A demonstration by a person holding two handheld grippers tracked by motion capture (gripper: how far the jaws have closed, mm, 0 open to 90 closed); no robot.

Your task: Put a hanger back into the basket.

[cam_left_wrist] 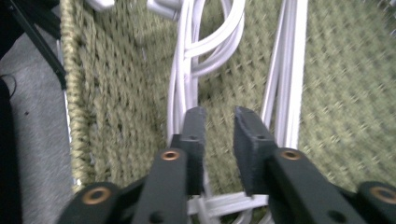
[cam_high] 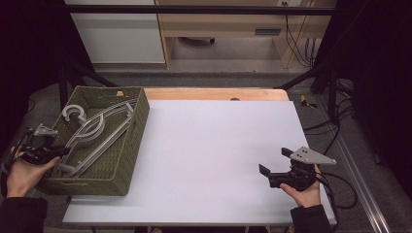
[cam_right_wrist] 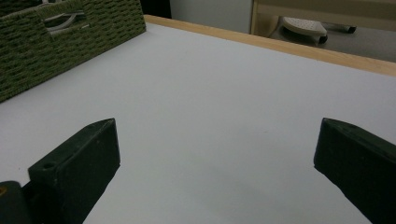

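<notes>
A white-topped bench (cam_high: 214, 160) with a wooden far edge carried a green woven basket (cam_high: 131, 145) at its left side. Inside the basket lay several pale grey plastic clothes hangers (cam_high: 94, 131), stacked loosely on one another, their hooks toward the far left corner and their long bars running diagonally toward the near end.

The left claw (cam_high: 58, 151), held in the person's left hand (cam_high: 22, 172), reached over the basket's left rim, its tips among the hangers. In the left gripper view, the left claw (cam_left_wrist: 219, 135) had its jaws drawn close, with a narrow gap left between them; they hovered over the woven floor of the basket (cam_left_wrist: 116, 93), with the white hanger bars (cam_left_wrist: 187, 70) just beyond and beside the tips. Whether either jaw touched a hanger could not be told, and nothing sat visibly between them.

The right claw (cam_high: 276, 162), held in the person's right hand (cam_high: 306, 191), sat low over the bare bench near its right front, well apart from the basket. In the right gripper view, the right claw (cam_right_wrist: 217, 149) was spread wide and held nothing, with the basket (cam_right_wrist: 70, 42) at the upper left.
</notes>
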